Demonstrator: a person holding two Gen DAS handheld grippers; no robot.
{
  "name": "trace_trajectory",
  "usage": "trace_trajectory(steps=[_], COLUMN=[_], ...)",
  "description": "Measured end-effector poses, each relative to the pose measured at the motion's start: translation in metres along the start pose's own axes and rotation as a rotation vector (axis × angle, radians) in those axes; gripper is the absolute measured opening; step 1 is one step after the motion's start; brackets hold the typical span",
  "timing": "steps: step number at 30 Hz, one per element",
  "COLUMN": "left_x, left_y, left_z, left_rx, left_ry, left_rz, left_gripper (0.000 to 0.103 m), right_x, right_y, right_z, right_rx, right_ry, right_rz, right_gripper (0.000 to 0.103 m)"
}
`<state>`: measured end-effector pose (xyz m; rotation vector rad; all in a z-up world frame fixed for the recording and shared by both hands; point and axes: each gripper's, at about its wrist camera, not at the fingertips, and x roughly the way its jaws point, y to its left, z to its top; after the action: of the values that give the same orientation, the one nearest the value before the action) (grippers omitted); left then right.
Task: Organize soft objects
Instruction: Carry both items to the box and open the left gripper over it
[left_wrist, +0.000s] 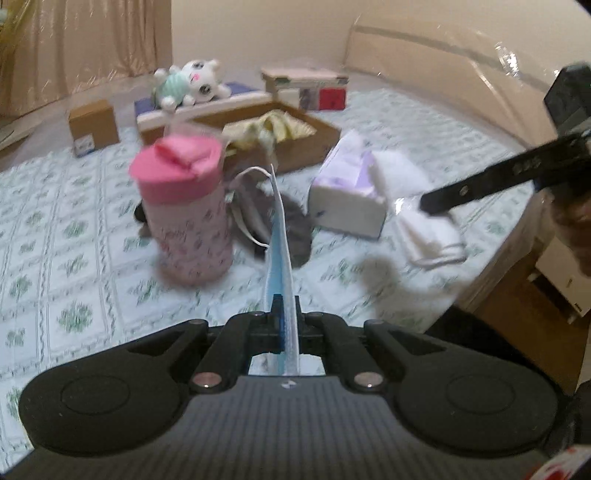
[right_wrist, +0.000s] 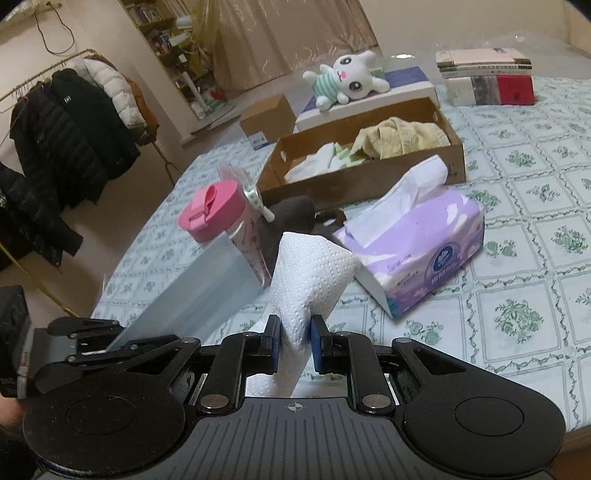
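Observation:
My left gripper (left_wrist: 286, 310) is shut on a blue face mask (left_wrist: 281, 236), held edge-on above the bed; the mask also shows in the right wrist view (right_wrist: 199, 291). My right gripper (right_wrist: 293, 332) is shut on a white paper towel (right_wrist: 308, 277); it shows in the left wrist view (left_wrist: 424, 218) at the right. A dark grey soft item (left_wrist: 291, 225) lies on the bed behind the mask. A brown cardboard tray (right_wrist: 369, 177) farther back holds a yellow cloth (right_wrist: 402, 138) and pale folded cloths (right_wrist: 325, 158). A white plush bunny (right_wrist: 343, 79) lies on a flat box.
A pink-lidded bottle (left_wrist: 184, 206) stands left of the mask. A purple tissue box (right_wrist: 417, 243) lies right of the towel. A small brown box (left_wrist: 94, 127) and stacked books (right_wrist: 487, 77) sit at the back. Coats (right_wrist: 70, 140) hang on a rack left of the bed.

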<state>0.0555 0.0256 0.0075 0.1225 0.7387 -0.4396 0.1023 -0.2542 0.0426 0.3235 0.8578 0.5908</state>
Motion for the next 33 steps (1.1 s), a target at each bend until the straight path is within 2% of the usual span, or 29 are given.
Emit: trace_trajectory(steps=[9, 22, 28, 33], left_x=[-0.014, -0.039, -0.042, -0.014], left_y=[0.000, 0.030, 0.039, 0.057], left_z=[0.051, 0.152, 0.194, 0.225], left_rx=[-0.019, -0.005, 0.065, 0.098], left_ry=[-0.087, -0.229, -0.247, -0.213], left_rz=[-0.065, -0.072, -0.017, 0.021], left_gripper=[0.000, 0.000, 0.000, 0.000], right_x=[-0.015, -0.042, -0.044, -0.026], right_y=[-0.006, 0.010, 0.010, -0.007], right_z=[0.014, 0.061, 0.095, 0.129], right_rx=[0.011, -0.093, -0.140, -0.149], right_ry=[-0.056, -0.145, -0.183, -0.180], right_rz=[-0.006, -0.032, -0.031, -0.046], right_gripper=[0.017, 0.017, 0.017, 0.017])
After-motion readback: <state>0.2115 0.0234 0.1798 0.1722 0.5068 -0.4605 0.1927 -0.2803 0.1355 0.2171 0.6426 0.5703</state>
